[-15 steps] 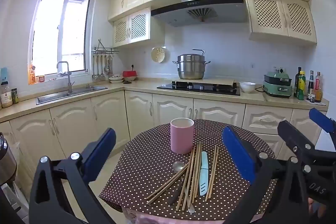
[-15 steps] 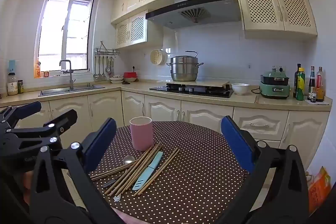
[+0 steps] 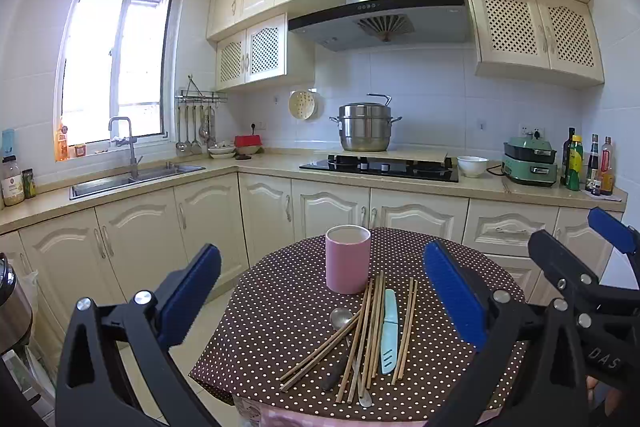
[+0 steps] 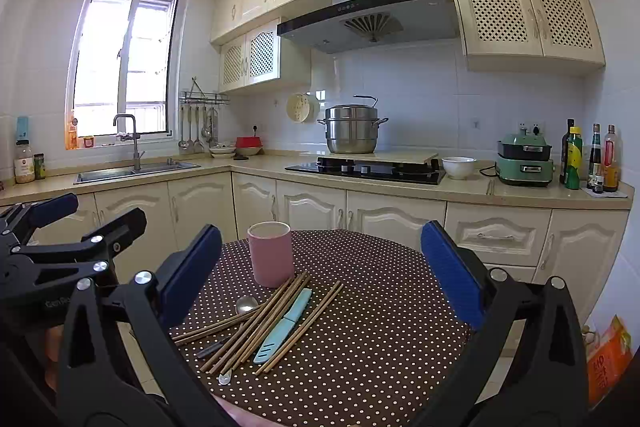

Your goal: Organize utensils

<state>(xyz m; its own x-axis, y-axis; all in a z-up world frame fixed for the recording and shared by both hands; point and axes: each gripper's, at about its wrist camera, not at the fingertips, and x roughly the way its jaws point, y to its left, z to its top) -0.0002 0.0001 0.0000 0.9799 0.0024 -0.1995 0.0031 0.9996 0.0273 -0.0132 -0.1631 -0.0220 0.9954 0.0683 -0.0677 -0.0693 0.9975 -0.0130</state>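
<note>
I have both grippers raised above the near edge of the round surface covered with a brown white-dotted cloth (image 3: 280, 307), and neither touches anything. My left gripper (image 3: 320, 303) has its blue-padded jaws spread wide with nothing between them; my right gripper (image 4: 320, 283) stands the same way, wide apart and holding nothing. In the left wrist view the right gripper shows at the far right edge, and in the right wrist view the left gripper shows at the far left, so the two sit side by side.

On the cloth stands an upright pink cylindrical cup (image 3: 347, 259), toward the far side of the surface. Just in front of it lies a loose heap of utensils: a spread of thin wooden chopsticks (image 3: 370, 327) fanned out and crossing one another, a metal spoon (image 3: 341, 317) with its bowl near the cup and partly under the chopsticks, and a light blue plastic knife (image 3: 389, 337) lying among the sticks with its tip toward the cup. A dark-handled piece (image 3: 334, 375) lies under the chopsticks; I cannot tell what it is. The far ends of some chopsticks lie very near the cup's base; I cannot tell whether they touch.

Behind the surface runs a kitchen counter with a steel stockpot (image 3: 364, 127) on the hob.
</note>
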